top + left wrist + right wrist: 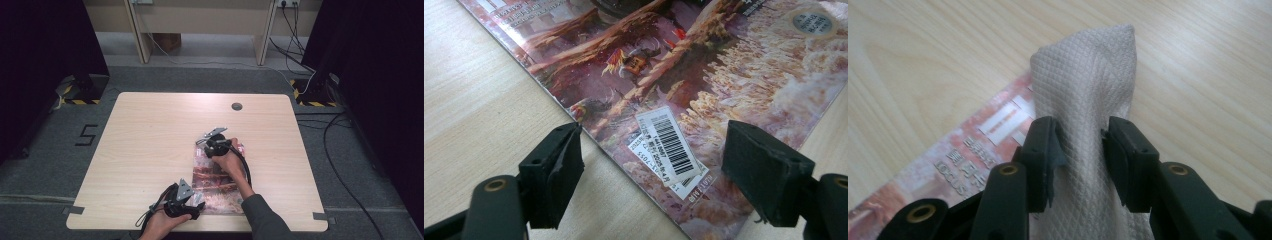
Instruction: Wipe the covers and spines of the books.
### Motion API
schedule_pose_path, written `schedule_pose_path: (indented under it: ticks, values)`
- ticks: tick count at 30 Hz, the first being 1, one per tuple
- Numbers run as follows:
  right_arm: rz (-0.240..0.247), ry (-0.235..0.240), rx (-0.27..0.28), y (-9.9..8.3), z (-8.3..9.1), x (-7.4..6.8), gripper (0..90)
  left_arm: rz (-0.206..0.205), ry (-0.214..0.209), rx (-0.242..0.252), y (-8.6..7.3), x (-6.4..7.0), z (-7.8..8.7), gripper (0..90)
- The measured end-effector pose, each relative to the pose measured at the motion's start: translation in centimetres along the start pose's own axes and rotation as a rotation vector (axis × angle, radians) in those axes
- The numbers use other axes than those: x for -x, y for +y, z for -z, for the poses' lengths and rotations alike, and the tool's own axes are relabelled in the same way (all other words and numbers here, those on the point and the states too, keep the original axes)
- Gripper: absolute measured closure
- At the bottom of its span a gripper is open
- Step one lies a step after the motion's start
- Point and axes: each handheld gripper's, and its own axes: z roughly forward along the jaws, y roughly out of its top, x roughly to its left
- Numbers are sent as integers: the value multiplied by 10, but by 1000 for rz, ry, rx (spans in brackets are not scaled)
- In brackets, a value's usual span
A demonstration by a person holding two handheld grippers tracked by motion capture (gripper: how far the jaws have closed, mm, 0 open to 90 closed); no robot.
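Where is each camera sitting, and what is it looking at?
High view: above the table, looking forward and down; both hands show.
Left gripper view: rides the left gripper, facing the book; open jaws show.
Right gripper view: rides the right gripper, pinching a cloth; jaws show.
Shared: all three views show the book.

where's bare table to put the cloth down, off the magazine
Free: the table left of the magazine and the strip beyond it up to the round hole. Crowded: the near edge, where the left gripper and right gripper work the magazine.
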Motion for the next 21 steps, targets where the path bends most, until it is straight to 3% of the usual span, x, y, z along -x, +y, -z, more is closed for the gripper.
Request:
schedule_pose_path:
  ticks: [6, 10, 12, 15, 21]
  values:
    - [15, 61, -5, 4, -1, -11, 596, 3, -1, 2, 0, 0, 0, 231]
    - [-12, 61, 25, 6, 2, -9, 564, -4, 1, 1, 0, 0, 0, 232]
    - [-23, 67, 42, 6, 2, -7, 583, -1, 0, 2, 0, 0, 0, 231]
    - [0, 64, 28, 6, -2, -6, 659, -1, 0, 2, 0, 0, 0, 231]
    - [-25, 44, 36, 12, -11, -8, 664, -2, 0, 0, 0, 0, 0, 232]
